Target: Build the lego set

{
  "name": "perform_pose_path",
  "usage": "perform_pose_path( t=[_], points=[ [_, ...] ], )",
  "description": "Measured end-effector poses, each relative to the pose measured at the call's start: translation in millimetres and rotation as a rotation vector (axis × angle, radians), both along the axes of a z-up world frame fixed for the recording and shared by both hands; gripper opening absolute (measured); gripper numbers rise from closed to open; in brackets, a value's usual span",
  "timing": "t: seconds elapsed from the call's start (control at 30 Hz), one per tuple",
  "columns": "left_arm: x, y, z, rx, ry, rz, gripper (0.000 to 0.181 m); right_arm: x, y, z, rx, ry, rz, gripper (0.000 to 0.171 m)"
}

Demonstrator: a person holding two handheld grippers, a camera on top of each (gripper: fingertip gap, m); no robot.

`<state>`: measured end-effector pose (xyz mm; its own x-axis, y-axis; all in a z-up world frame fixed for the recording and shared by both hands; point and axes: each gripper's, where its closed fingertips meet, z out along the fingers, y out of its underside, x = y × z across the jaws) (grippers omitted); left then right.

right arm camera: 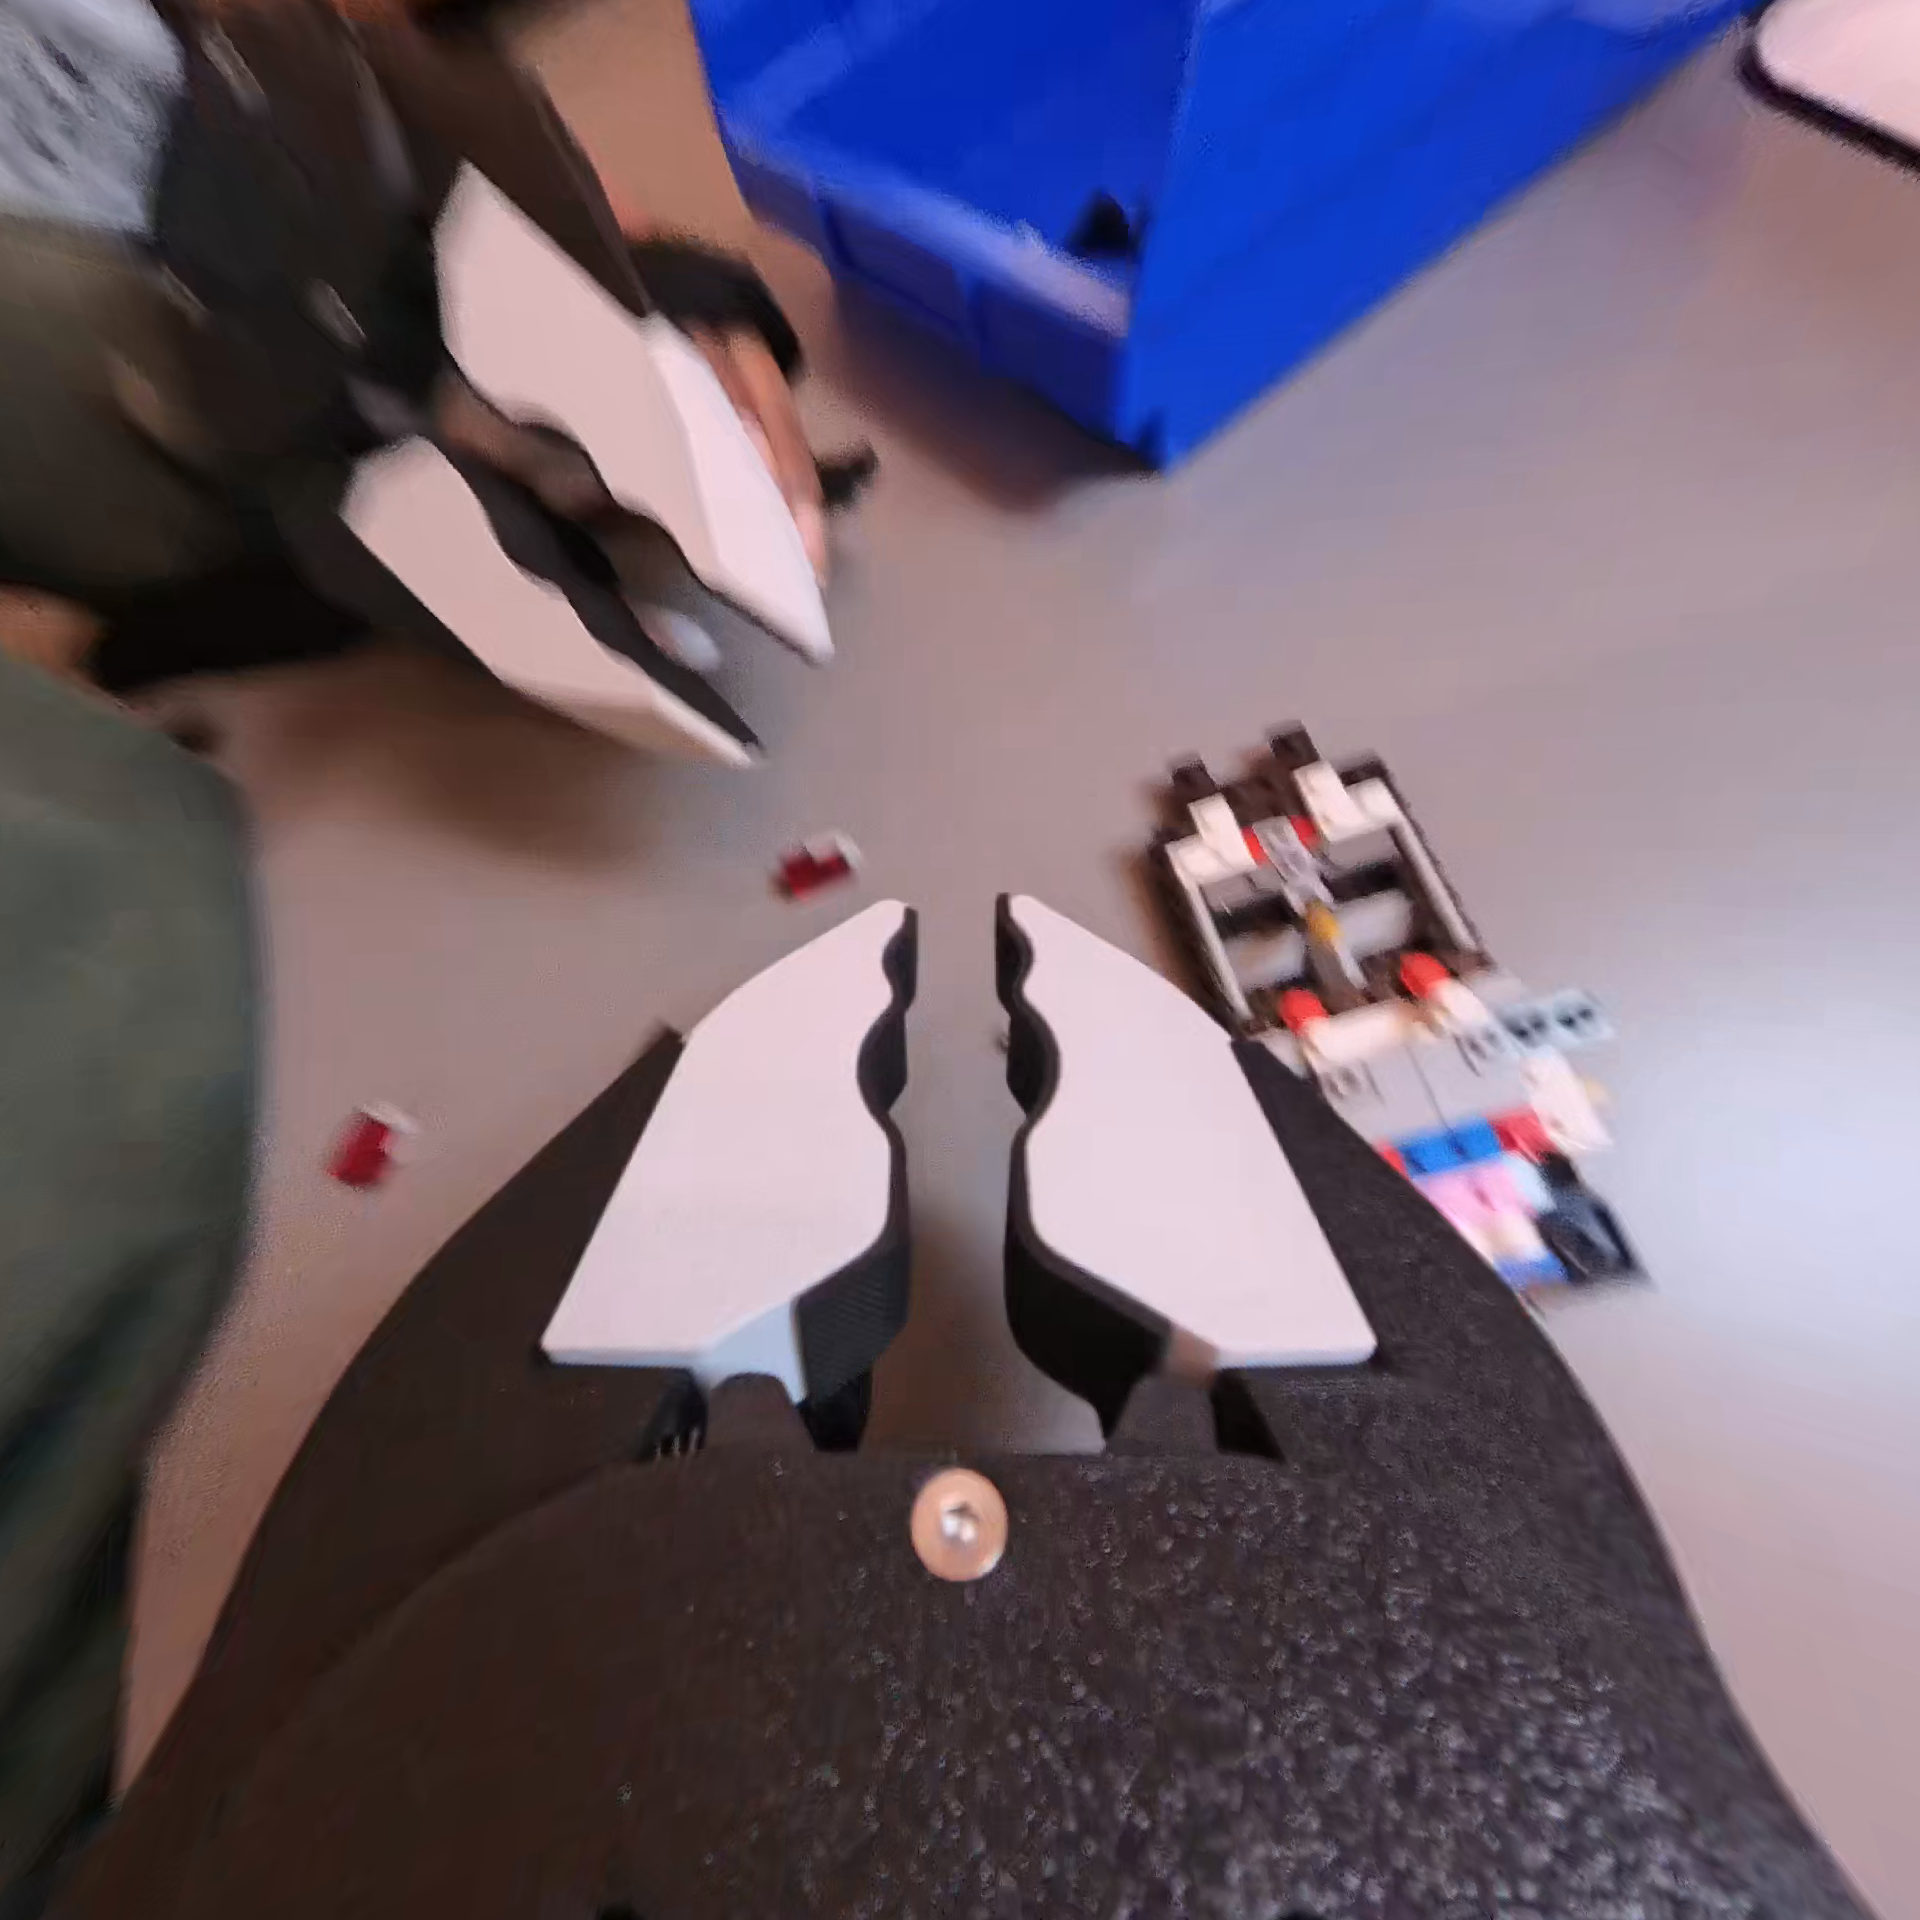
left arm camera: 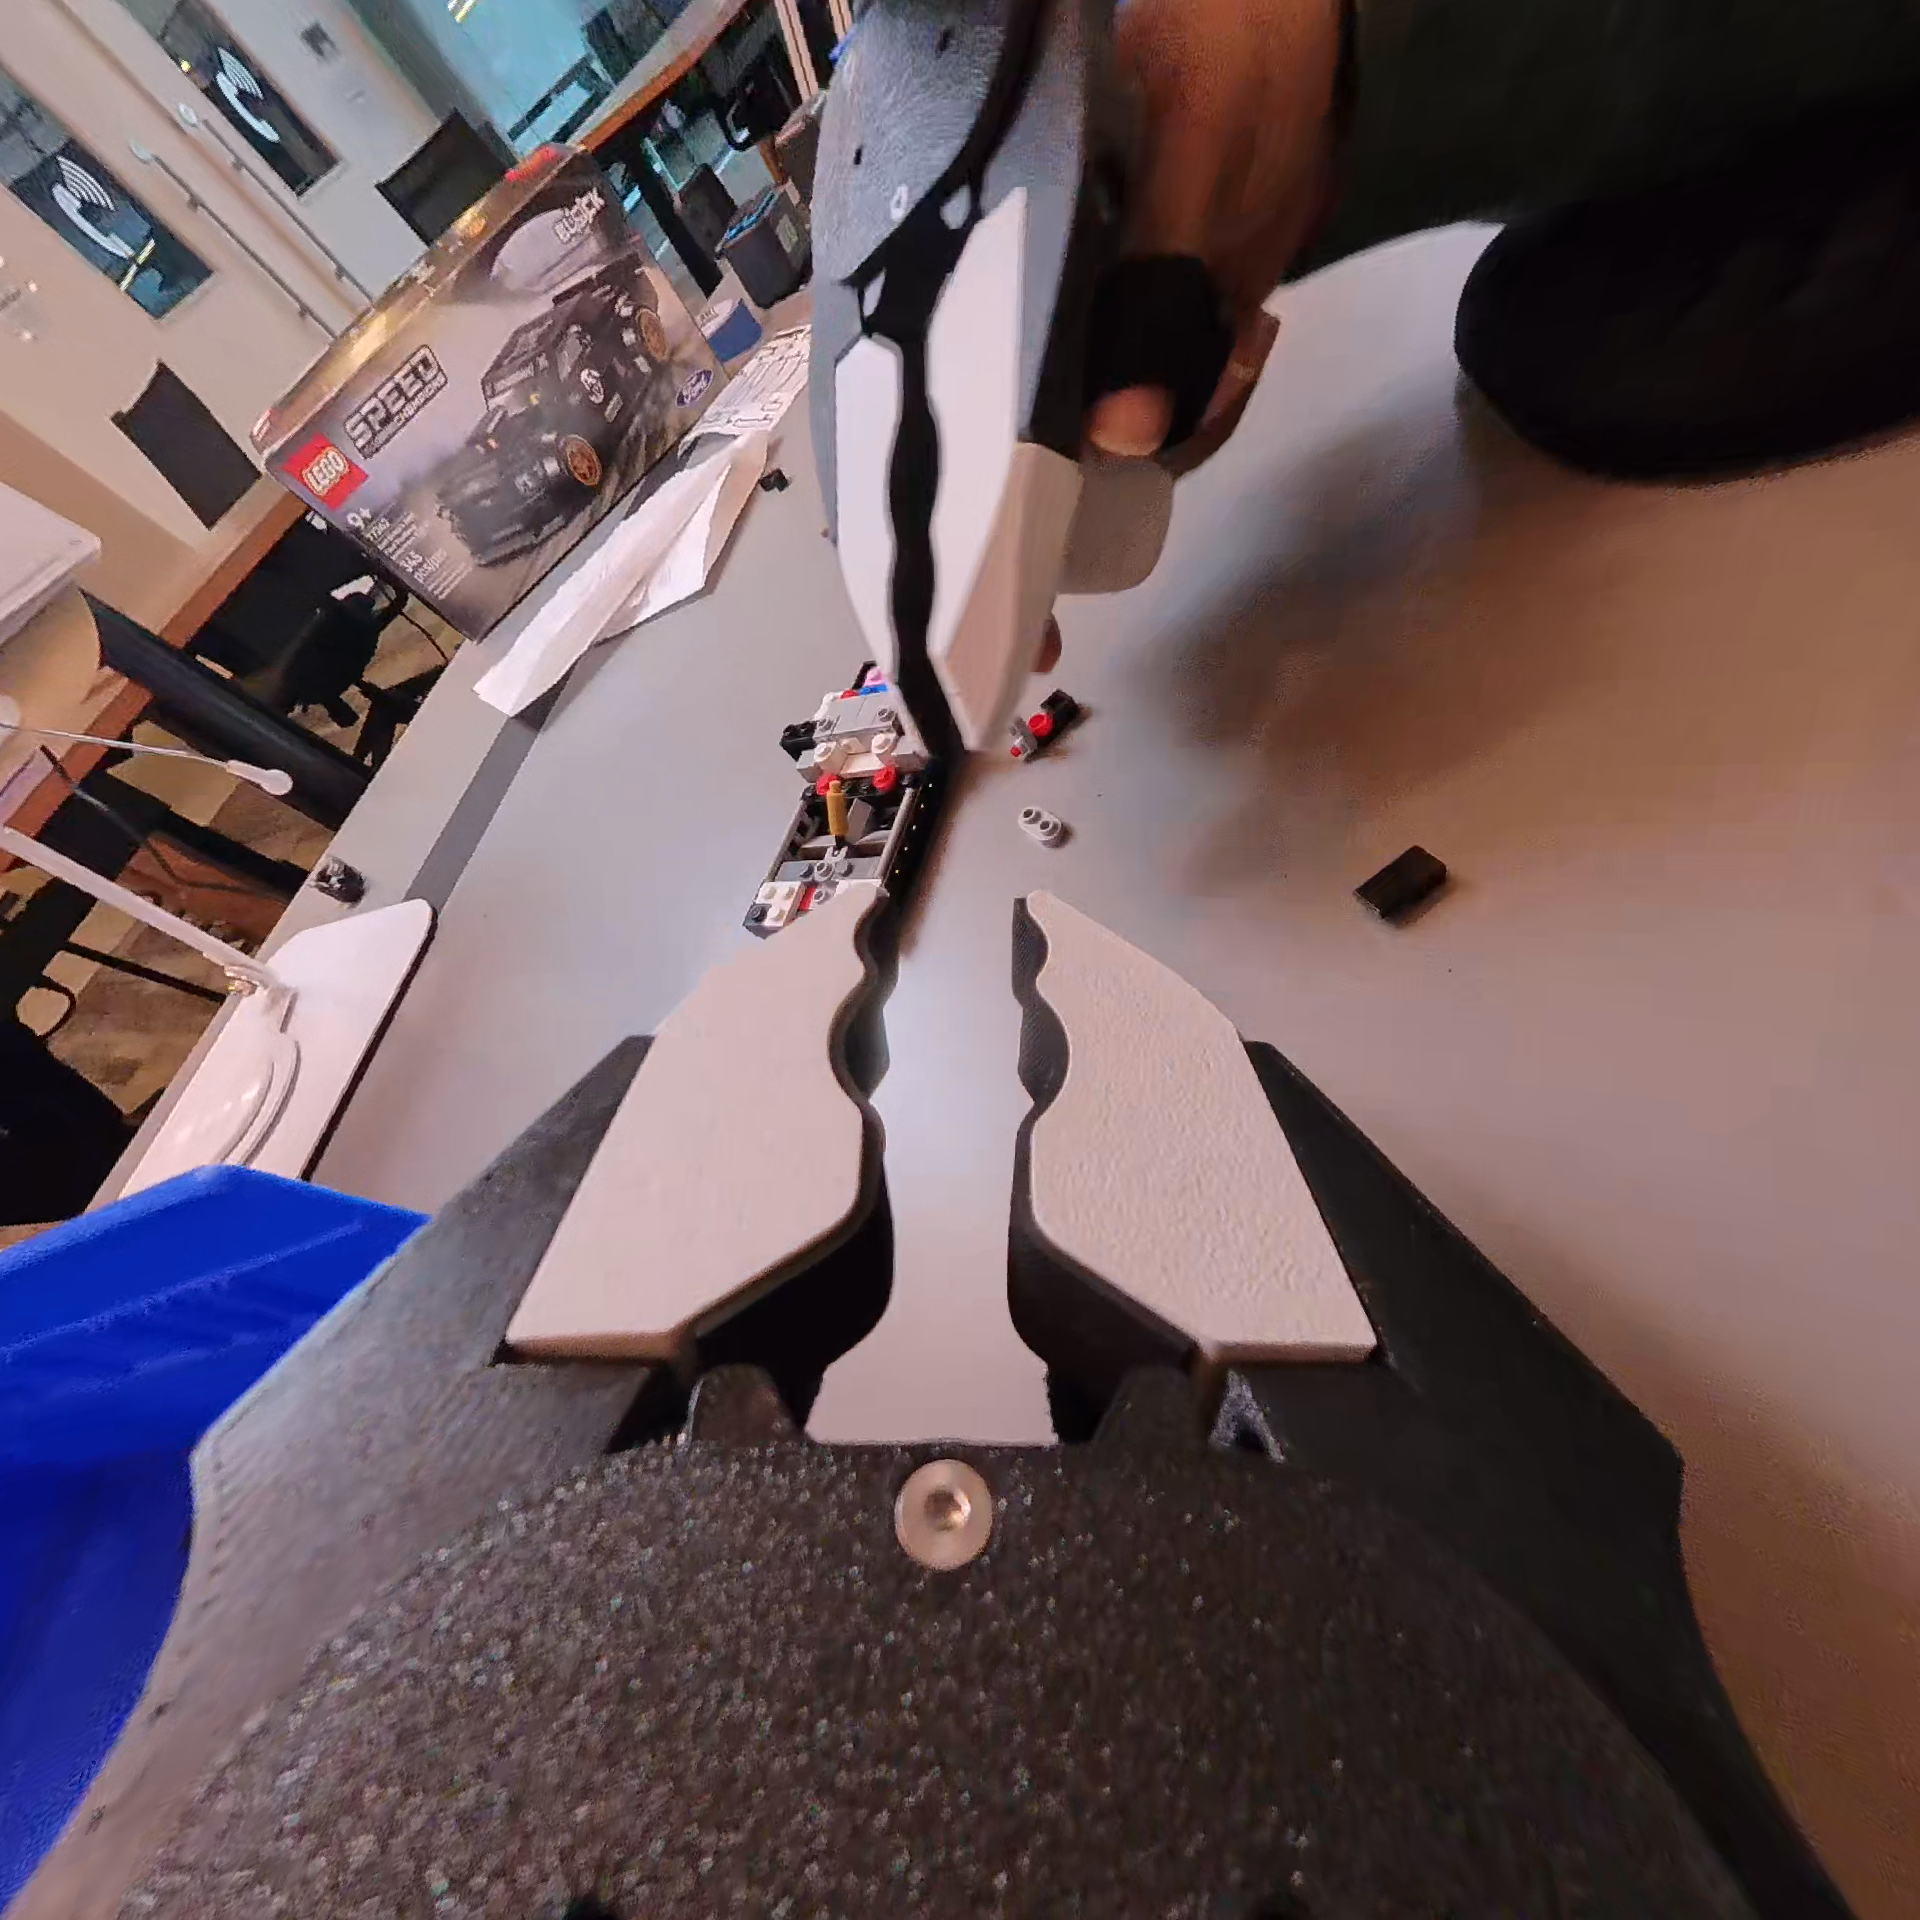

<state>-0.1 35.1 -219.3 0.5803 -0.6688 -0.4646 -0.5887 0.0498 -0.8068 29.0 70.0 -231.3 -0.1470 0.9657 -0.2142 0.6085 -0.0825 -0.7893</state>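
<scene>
A part-built brick car chassis (left arm camera: 842, 821) lies on the grey table (left arm camera: 1351, 1143), with white, red and black bricks on it. It also shows in the right wrist view (right arm camera: 1320, 914), blurred, to the right of my right gripper. My left gripper (left arm camera: 951, 904) is open and empty, low over the table just short of the chassis. My right gripper (right arm camera: 954, 909) is open by a narrow gap with nothing between its fingers. In the left wrist view it comes down from above (left arm camera: 951, 743), its tips beside the chassis. My left gripper shows at upper left (right arm camera: 784, 691).
Loose pieces lie near the chassis: a small red and black one (left arm camera: 1044, 722), a grey two-stud one (left arm camera: 1044, 826), a black one (left arm camera: 1403, 883), two red ones (right arm camera: 816, 868) (right arm camera: 364, 1143). A blue bin (right arm camera: 1247, 208), a set box (left arm camera: 488, 384) and a paper bag (left arm camera: 623, 582) stand around. Tip to tip, the grippers are about 5 cm apart.
</scene>
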Motion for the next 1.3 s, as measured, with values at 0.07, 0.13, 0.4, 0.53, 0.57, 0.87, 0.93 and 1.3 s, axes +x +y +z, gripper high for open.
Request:
perform_pose_path(
  t=[0.07,0.13,0.4,0.53,0.57,0.87,0.93,1.3],
  points=[
    [0.1,1.2,-1.5,-0.011,-0.005,0.002,0.019,15.5,8.6,-16.1,0.122,-0.131,-0.002,0.017],
    [-0.1,3.1,-4.9,-0.02,0.007,0.009,0.017,18.6,7.5,-25.9,0.183,-0.179,0.008,0.021],
    [3.1,-1.5,-9.6,-0.046,0.006,-0.021,0.017,9.2,6.5,-48.1,0.274,-0.278,0.002,0.0],
    [0.4,-1.3,-16.7,-0.064,0.041,-0.013,0.017,7.1,5.0,-42.7,0.23,-0.215,-0.004,0.001],
    [-3.0,1.1,-19.0,-0.07,0.055,0.009,0.017,4.5,4.5,-40.4,0.224,-0.199,-0.009,0.009],
    [-46.3,19.9,-47.0,-0.284,0.039,0.22,0.023,-51.3,1.9,-41.7,0.252,-0.159,-0.124,0.023],
    [-49.0,21.9,-44.7,-0.277,0.035,0.228,0.023,-58.0,8.3,-42.6,0.24,-0.184,-0.18,0.02],
    [-38.2,13.0,-30.6,-0.203,-0.006,0.106,0.032,-62.8,-21.0,-10.8,0.048,0.035,-0.017,0.004]
  ],
)
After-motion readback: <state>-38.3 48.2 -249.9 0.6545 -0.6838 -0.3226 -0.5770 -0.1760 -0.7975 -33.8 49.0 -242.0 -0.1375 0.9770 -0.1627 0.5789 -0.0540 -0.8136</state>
